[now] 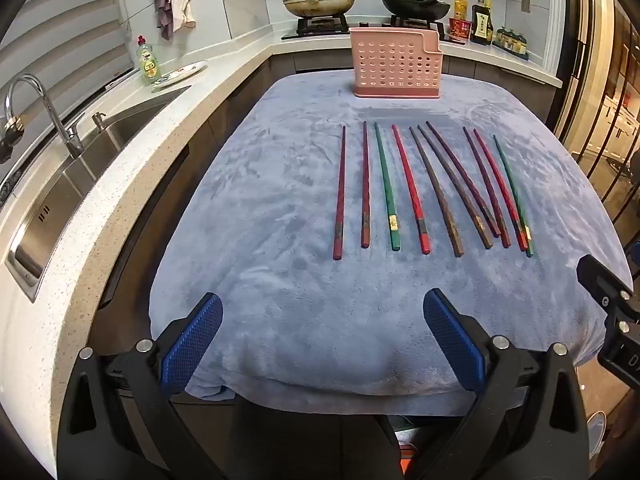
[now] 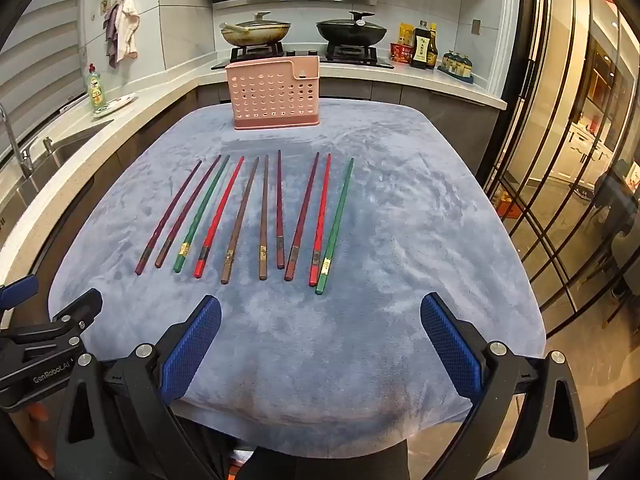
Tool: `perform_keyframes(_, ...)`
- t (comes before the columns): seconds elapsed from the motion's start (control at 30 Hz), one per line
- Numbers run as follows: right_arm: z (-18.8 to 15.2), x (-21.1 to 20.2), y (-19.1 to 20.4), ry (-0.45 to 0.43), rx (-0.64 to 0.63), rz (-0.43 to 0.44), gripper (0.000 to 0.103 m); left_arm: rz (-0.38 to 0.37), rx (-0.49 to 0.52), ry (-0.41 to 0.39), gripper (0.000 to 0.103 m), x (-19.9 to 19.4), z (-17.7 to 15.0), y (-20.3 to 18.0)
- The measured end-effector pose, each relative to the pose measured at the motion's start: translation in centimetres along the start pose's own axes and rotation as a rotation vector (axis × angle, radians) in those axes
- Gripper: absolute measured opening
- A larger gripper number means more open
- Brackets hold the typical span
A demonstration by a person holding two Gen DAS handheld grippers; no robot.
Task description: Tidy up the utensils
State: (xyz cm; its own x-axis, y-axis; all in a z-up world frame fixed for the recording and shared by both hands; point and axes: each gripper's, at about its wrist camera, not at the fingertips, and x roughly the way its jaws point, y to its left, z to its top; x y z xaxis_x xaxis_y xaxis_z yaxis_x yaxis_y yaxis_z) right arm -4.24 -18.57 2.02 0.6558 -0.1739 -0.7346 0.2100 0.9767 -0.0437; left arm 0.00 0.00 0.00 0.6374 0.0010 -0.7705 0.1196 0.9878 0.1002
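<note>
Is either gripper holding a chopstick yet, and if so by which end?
Nothing is held. Left gripper and right gripper both stand open and empty above the cloth; all chopsticks lie untouched.

Left gripper (image 1: pixel 323 344), jaws spread wide and empty, above the near edge of the blue cloth (image 1: pixel 280 208). Ten chopsticks (image 1: pixel 416 192) lie side by side on the cloth, right of its centre. A pink perforated holder (image 1: pixel 396 64) stands upright at the cloth's far edge. The sink (image 1: pixel 92 168) lies left of the cloth.
</note>
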Motion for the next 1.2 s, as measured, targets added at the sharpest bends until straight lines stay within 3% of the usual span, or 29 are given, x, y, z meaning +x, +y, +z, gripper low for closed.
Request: perform_keyframes(1.2, -0.1, 0.4, 0.1, 0.004, 0.004, 0.004, 0.096, -0.008, -0.022, 0.005, 0.096, 0.4, -0.2, 0.4)
